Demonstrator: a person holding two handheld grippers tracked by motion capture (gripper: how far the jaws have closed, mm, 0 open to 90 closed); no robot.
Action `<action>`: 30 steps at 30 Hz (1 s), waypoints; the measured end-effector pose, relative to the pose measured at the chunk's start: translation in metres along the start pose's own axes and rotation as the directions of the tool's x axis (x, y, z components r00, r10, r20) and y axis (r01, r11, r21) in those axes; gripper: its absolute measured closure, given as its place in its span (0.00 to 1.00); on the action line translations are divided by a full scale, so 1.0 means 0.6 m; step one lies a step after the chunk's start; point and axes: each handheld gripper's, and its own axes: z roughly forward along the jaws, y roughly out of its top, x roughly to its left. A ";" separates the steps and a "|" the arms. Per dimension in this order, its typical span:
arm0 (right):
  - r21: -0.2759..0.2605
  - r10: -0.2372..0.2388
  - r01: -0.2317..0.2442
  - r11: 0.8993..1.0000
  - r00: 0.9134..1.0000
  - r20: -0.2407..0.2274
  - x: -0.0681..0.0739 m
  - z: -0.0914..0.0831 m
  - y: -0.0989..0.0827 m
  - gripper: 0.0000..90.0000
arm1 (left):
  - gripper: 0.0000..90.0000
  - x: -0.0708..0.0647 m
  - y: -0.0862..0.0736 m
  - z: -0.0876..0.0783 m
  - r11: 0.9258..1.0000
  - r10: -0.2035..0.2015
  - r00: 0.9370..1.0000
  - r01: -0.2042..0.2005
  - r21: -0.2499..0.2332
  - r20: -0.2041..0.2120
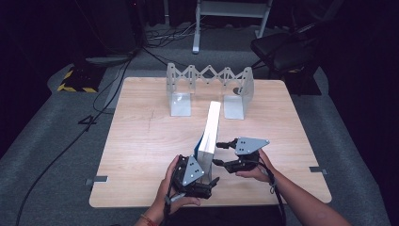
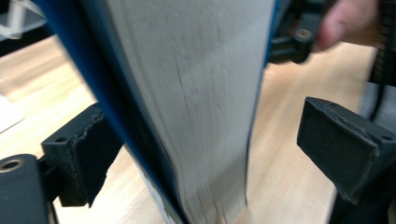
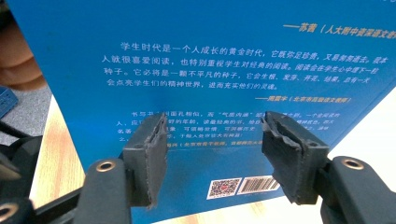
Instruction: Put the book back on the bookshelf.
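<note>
Jaws apart, left gripper (image 1: 214, 180) straddling book (image 1: 211, 127)

Left tongs (image 1: 212, 180) and right tongs (image 1: 217, 153) low, close together, both with jaws apart, hands behind

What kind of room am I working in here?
Probably a lab or recording studio, not a home: a bare wooden table on grey carpet, cables trailing across the floor, hazard-striped stand base, dark surroundings. An expandable bookend rack awaits the book.

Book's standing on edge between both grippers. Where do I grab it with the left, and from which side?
Grip the book at its near end, across its thickness: left gripper already straddles the page edge with open jaws. Come from the near side; the thin upright slab fits between them.
</note>
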 end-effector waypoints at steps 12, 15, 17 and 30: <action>0.014 0.025 -0.025 1.000 0.999 0.026 -0.013 0.010 -0.008 0.42 | 0.33 0.008 0.004 0.002 0.993 -0.031 0.994 0.019 -0.115 -0.106; 0.020 0.038 -0.039 0.999 0.999 0.024 -0.018 0.014 -0.014 0.43 | 0.34 0.010 0.004 0.000 0.994 -0.022 0.994 0.010 -0.110 -0.109; 0.020 0.069 -0.069 0.997 0.997 0.016 -0.024 0.017 -0.018 0.43 | 0.36 0.011 0.004 -0.002 0.994 -0.008 0.994 -0.004 -0.108 -0.111; 0.026 0.136 -0.139 0.990 0.985 0.110 -0.095 -0.023 -0.059 0.39 | 0.65 0.068 -0.006 -0.031 0.997 -0.021 0.999 0.018 -0.079 -0.035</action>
